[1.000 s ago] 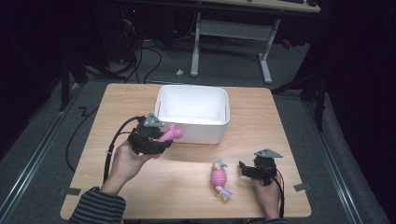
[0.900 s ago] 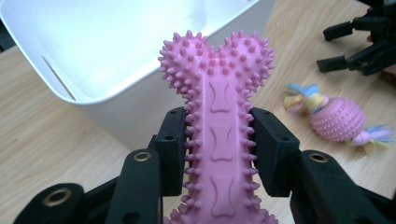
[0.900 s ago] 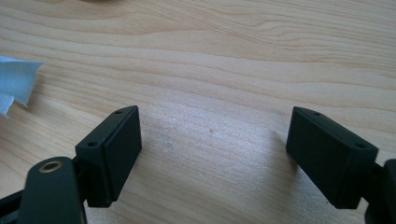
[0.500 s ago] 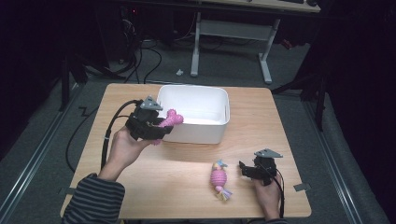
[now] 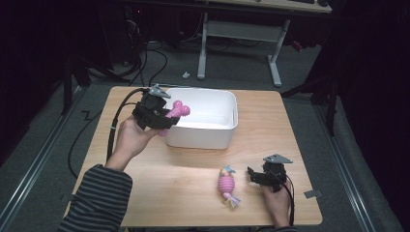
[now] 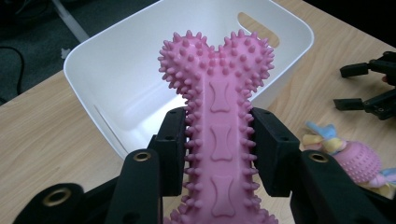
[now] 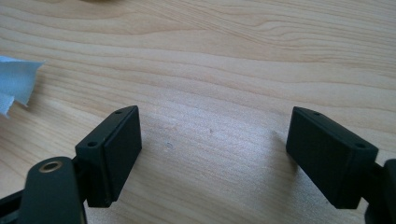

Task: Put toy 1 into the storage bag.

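There are two toys, one bin, two grippers and one table (image 5: 193,164). The first toy is a pink spiked bone (image 6: 219,116), pinched by its shaft between the jaws of the left gripper (image 5: 162,116); its knobbed end pokes past the near left rim of the white bin (image 5: 227,104) and hangs over the bin's inside. In the left gripper view the bone stands straight up between the two pads, both pressed against its spikes, with the bin's hollow behind it. The second toy is a pink ball (image 5: 226,184) with pale fabric tufts at both ends, lying on the wood in front of the bin, just beside the right gripper (image 5: 256,175). That gripper rests low at the table's near right, its jaws spread wide over bare wood, holding nothing; a blue scrap of the ball's tuft (image 7: 14,84) shows at the left edge of its view.

Against the frame half a second ago, the left hand (image 5: 130,137) and bone are a little further over the bin's rim. The ball and the right gripper have not moved.
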Tool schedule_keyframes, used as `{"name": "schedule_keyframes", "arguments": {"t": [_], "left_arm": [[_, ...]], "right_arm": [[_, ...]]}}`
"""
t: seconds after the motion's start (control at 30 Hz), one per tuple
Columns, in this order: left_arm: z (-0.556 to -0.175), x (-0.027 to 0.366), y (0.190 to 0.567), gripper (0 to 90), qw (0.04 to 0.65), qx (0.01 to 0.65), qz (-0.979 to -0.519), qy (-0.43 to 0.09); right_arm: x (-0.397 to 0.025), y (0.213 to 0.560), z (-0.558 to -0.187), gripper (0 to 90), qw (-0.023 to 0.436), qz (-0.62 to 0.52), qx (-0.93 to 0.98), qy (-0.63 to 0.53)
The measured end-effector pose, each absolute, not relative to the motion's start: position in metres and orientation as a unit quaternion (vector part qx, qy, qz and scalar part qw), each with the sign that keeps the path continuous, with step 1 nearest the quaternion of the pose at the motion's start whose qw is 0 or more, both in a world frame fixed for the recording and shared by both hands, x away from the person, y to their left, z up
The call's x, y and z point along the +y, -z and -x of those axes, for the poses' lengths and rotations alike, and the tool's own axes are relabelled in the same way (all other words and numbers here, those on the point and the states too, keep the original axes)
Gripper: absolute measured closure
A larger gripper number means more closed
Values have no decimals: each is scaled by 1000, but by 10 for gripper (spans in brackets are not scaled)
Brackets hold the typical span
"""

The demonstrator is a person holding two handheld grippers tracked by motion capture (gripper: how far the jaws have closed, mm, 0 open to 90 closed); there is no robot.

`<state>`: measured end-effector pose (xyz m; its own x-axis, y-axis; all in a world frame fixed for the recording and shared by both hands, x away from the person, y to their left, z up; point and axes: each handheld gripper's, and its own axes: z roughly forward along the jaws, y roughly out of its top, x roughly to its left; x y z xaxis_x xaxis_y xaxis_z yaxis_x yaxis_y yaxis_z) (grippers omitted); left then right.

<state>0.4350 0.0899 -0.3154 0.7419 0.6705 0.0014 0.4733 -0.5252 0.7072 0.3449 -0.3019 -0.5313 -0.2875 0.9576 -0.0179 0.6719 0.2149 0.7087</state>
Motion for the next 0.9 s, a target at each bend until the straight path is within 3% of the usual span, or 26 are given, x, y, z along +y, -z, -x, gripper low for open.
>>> {"name": "schedule_keyframes", "arguments": {"t": [0.4,0.9], "left_arm": [[-461,81,317,586,335,344,-863,-155],[-491,78,327,585,337,363,-858,-137]], "right_arm": [[-302,531,-345,183,235,-548,743,-303],[-302,531,-345,182,235,-547,744,-303]]}}
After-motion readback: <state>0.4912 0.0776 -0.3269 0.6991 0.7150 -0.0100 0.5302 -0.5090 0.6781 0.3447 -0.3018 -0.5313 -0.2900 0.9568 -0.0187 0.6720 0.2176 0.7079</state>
